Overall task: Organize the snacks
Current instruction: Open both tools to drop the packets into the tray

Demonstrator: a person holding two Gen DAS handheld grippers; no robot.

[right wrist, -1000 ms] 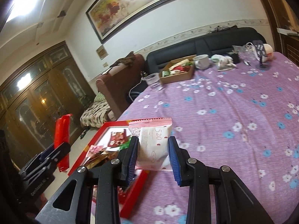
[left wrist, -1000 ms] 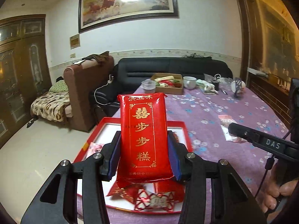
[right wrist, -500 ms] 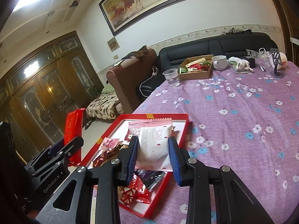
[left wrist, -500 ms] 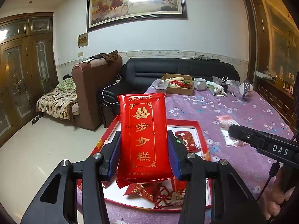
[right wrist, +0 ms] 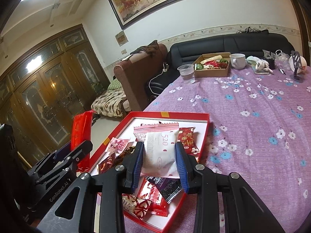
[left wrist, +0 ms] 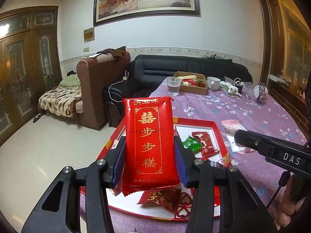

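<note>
Packets both look light, crinkly and slick: the left hand-held gripper [left wrist: 149, 162] clamps the stiffer red cake packet [left wrist: 149, 141] by its long edges above the red tray [right wrist: 202, 141], the right hand-held gripper [right wrist: 159, 165] squeezes the soft white pouch [right wrist: 159, 151] mid-body there.

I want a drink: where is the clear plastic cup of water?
In both wrist views the plastic cup stands at the far end of the purple tablecloth, just left of the cardboard box and before the black sofa.

Warm dim room, ceiling-light glare, fisheye-bent edges, dark corners.
</note>
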